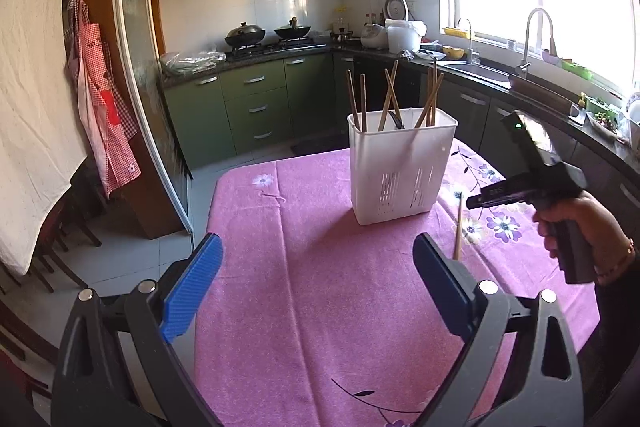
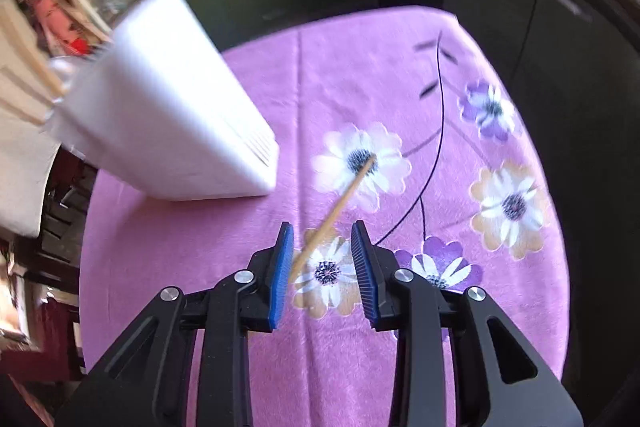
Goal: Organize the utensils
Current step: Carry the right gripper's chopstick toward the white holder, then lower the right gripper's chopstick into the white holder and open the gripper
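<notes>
A white slotted utensil holder point(image 1: 400, 171) stands on the pink flowered tablecloth point(image 1: 320, 307) with several wooden chopsticks point(image 1: 390, 99) upright in it. One loose chopstick point(image 2: 336, 211) lies on the cloth to the right of the holder point(image 2: 168, 115). My right gripper point(image 2: 320, 227) points steeply down over it, jaws partly open. The chopstick's near end sits between the pads, close to the left pad point(image 2: 282, 267), with a gap on the other side. In the left wrist view a hand point(image 1: 580, 227) holds that gripper at the right. My left gripper point(image 1: 318, 239) hovers wide open, nothing between its fingers.
Past the table's far edge are green cabinets point(image 1: 256, 107), a stove with two woks point(image 1: 266, 35) and a counter with a sink point(image 1: 480, 71) under a bright window. A checked apron point(image 1: 100, 99) hangs at the left, with dark chairs point(image 1: 60, 227) below.
</notes>
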Demonstrator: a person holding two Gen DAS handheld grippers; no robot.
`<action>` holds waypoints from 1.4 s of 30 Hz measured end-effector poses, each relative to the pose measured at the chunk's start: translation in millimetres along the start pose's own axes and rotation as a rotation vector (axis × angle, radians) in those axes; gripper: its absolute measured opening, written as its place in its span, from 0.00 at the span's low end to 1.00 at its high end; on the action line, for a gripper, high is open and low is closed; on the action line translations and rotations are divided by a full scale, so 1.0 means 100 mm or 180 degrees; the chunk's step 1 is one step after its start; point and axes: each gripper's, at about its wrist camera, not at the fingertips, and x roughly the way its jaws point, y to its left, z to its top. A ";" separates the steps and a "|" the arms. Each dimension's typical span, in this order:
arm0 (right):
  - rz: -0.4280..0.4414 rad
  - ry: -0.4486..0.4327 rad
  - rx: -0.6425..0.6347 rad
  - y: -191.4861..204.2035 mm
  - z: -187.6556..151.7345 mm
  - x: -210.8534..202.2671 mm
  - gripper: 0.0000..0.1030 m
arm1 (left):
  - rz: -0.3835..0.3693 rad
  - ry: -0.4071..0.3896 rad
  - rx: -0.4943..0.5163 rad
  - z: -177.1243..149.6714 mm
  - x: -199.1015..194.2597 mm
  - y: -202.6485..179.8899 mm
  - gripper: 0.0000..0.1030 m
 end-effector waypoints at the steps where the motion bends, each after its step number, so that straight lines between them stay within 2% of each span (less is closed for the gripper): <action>1: -0.0041 0.0059 0.0051 0.00 0.02 0.06 0.30 | -0.0024 0.0000 0.0011 -0.02 0.01 0.02 0.88; 6: -0.0353 0.0198 0.0200 0.05 0.09 0.21 0.29 | -0.0122 0.0001 0.0009 -0.14 0.06 0.18 0.88; 15: -0.0690 0.0252 0.0287 0.32 0.14 0.41 0.28 | -0.0211 0.0038 -0.0200 -0.32 0.10 0.53 0.88; 17: -0.0783 0.0256 0.0295 0.37 0.15 0.47 0.24 | -0.0199 0.0042 -0.0242 -0.35 0.09 0.60 0.88; 19: -0.0862 0.0237 0.0271 0.33 0.17 0.48 0.14 | -0.0178 0.0044 -0.0269 -0.38 0.08 0.65 0.88; 23: -0.0873 0.0215 0.0217 0.37 0.20 0.54 0.10 | -0.0150 0.0065 -0.0326 -0.41 0.09 0.72 0.88; 26: -0.0721 0.0177 0.0210 0.32 0.13 0.49 0.06 | -0.0167 0.0120 -0.0342 -0.39 0.11 0.71 0.88; 30: -0.0493 -0.0012 0.0183 0.22 -0.05 0.15 0.06 | -0.0183 0.0175 -0.0278 -0.36 0.12 0.61 0.88; 39: 0.0091 -0.0801 -0.0108 0.17 -0.54 -1.01 0.06 | -0.0166 0.0280 -0.0096 -0.27 0.13 0.29 0.88; 42: 0.0231 -0.1014 -0.0220 0.19 -0.71 -1.27 0.06 | -0.0138 0.0323 -0.0094 -0.27 0.12 0.22 0.88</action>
